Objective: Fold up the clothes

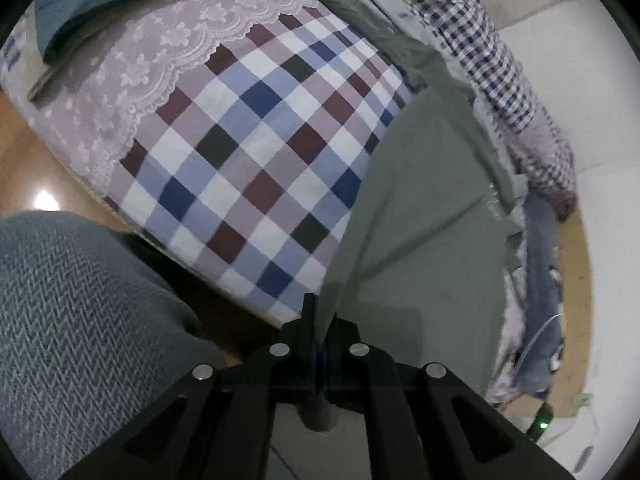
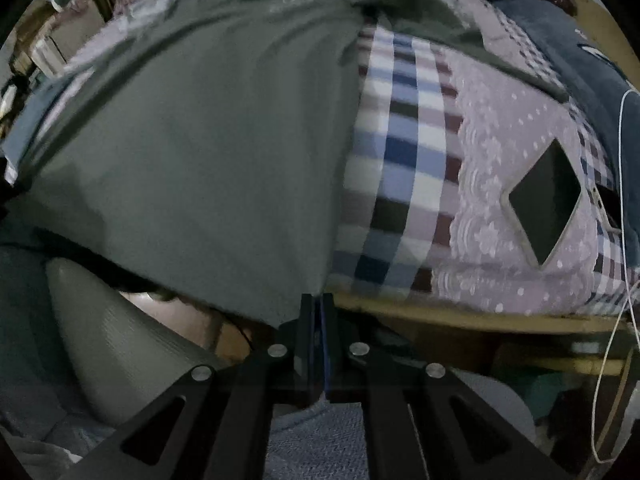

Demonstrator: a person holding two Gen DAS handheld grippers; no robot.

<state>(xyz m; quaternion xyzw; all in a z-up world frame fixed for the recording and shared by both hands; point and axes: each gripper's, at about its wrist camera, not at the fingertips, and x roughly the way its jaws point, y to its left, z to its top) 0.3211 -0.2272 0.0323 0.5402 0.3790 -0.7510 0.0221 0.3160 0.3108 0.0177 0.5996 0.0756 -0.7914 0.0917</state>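
A grey-green garment [image 1: 432, 208] lies spread over the bed [image 1: 248, 152], its near edge hanging just past the bed's near side. Two corners of that edge are pinched. The left gripper [image 1: 318, 312] has its jaws pressed together on one corner of the garment, the cloth rising from between the fingers in a taut fold. The right gripper [image 2: 318, 308] is likewise clamped on the garment [image 2: 192, 152] at its other near corner, the jaws closed flat on the hem.

The bed is covered with a checked sheet [image 2: 400, 160] in blue, white and maroon squares, with a lilac lace cover [image 1: 132, 76] laid over part of it. On the lace, to the right of the garment in the right wrist view, rests a tablet [image 2: 546, 202] with a dark screen, and a white cable [image 2: 622, 240] runs past it. Beyond the garment, along the far side of the bed, lies a heap of other clothes, among them a small-checked shirt [image 1: 484, 56]. A person's knee in grey knit fabric [image 1: 76, 320] shows near the left gripper.
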